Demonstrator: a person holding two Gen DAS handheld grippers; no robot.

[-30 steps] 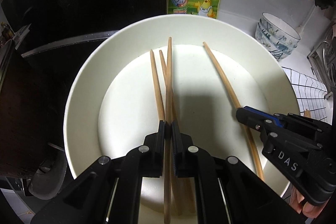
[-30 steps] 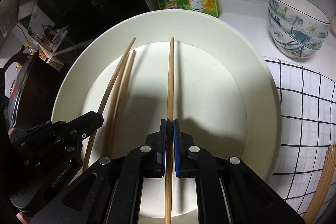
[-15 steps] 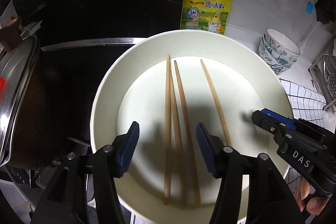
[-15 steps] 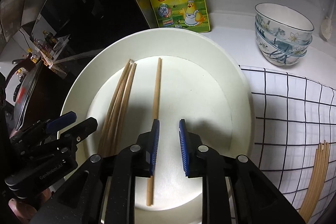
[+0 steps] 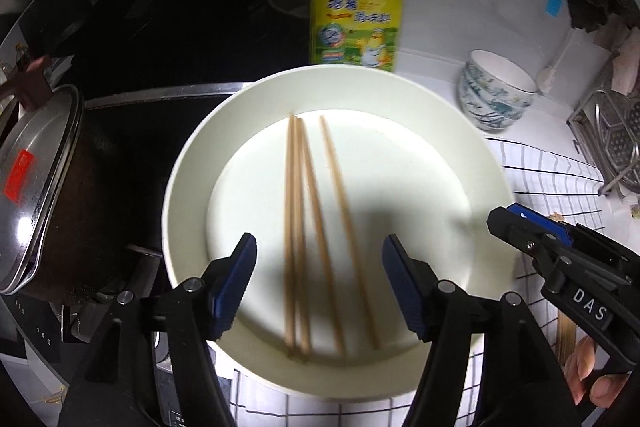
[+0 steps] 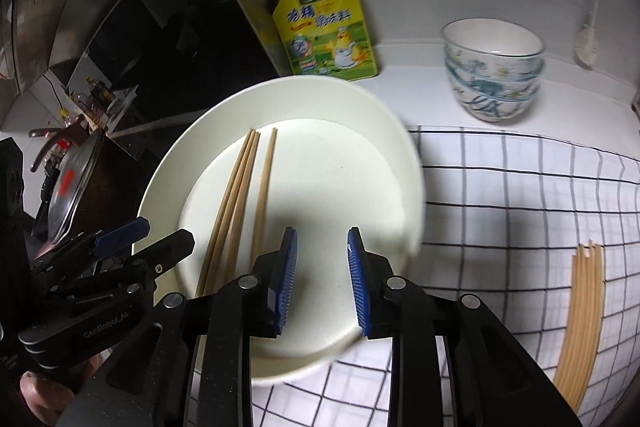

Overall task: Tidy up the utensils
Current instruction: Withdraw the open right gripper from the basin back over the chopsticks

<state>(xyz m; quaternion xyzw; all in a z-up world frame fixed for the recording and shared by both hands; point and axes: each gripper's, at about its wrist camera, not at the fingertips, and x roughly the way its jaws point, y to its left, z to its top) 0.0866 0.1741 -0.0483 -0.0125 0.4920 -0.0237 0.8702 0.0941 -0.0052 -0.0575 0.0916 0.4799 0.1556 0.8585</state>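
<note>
Both my grippers released, jaws just widened, nothing between them. Four thin wooden chopsticks [image 5: 316, 227] lie in the round white plate [image 5: 492, 163]. Remaining bundle of wooden chopsticks [image 6: 582, 311] lies on the checked cloth [image 6: 500, 187], right of my right gripper [image 6: 320, 283], long axis running away from me. Left gripper [image 5: 316, 287] is farther.

The setting is a home kitchen. A black glass cooktop [image 5: 168, 27] occupies the left side, with a dark pot under a metal lid [image 5: 36, 183] standing on it. A white countertop [image 6: 412, 83] adjoins the cooktop and meets a white wall. A yellow seasoning pouch [image 6: 328, 31] leans at the back of the counter. Stacked floral bowls [image 6: 494, 71] stand nearby. A white plate [image 6: 372, 131] holding wooden chopsticks [image 5: 316, 211] rests partly on a checked cloth [image 6: 520, 187]. A metal rack [image 5: 612, 143] sits at the right edge.
</note>
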